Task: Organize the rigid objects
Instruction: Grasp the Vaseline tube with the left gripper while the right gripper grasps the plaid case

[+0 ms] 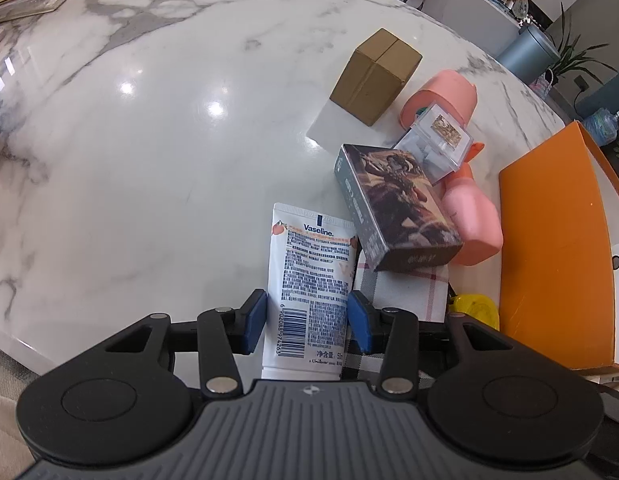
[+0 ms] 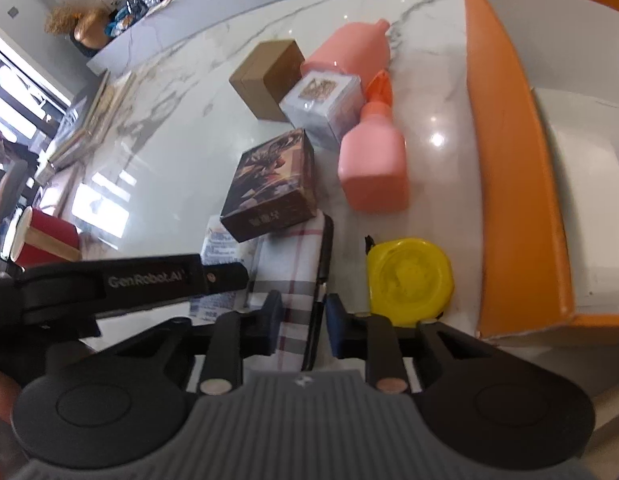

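White marbled bench (image 1: 149, 128). Left tool (image 1: 307, 322) pinching white Vaseline tube (image 1: 309, 280); right tool (image 2: 303, 326) closed on plaid flat case (image 2: 297, 272). Beyond: dark printed box (image 1: 393, 208), pink plastic bottle (image 2: 373, 164), orange cardboard box (image 2: 509, 160).

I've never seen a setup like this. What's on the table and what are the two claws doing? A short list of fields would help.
surface: white marble table
left gripper: blue pads closed on a white Vaseline tube lying flat
right gripper: closed on a plaid case
beside the right gripper: yellow tape measure
further back: dark picture box, pink bottle on its side, clear cube, brown cardboard box, pink jug
container: orange bin, at the right
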### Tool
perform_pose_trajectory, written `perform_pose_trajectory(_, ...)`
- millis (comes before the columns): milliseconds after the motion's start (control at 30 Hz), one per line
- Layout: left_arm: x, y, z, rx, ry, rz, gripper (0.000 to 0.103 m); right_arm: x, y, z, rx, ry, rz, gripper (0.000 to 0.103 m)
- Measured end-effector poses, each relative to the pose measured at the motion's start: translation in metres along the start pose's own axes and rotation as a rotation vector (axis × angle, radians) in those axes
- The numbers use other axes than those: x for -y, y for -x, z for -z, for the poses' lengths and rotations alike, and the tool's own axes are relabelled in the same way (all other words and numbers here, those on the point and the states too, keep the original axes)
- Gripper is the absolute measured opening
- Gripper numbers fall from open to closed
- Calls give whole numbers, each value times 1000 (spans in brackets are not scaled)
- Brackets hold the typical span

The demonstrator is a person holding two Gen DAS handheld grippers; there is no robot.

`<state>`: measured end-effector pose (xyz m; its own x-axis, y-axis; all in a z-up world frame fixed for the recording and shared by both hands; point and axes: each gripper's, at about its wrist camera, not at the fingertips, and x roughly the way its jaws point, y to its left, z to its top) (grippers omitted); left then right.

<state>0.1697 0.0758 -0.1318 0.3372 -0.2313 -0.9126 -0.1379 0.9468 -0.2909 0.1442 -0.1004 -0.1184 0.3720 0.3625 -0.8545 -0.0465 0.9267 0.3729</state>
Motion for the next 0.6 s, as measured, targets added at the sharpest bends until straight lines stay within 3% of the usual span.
perform_pose_trajectory(600,-9,2,1,-7,64,11,49,2,4,-1,41,-112,-126,20)
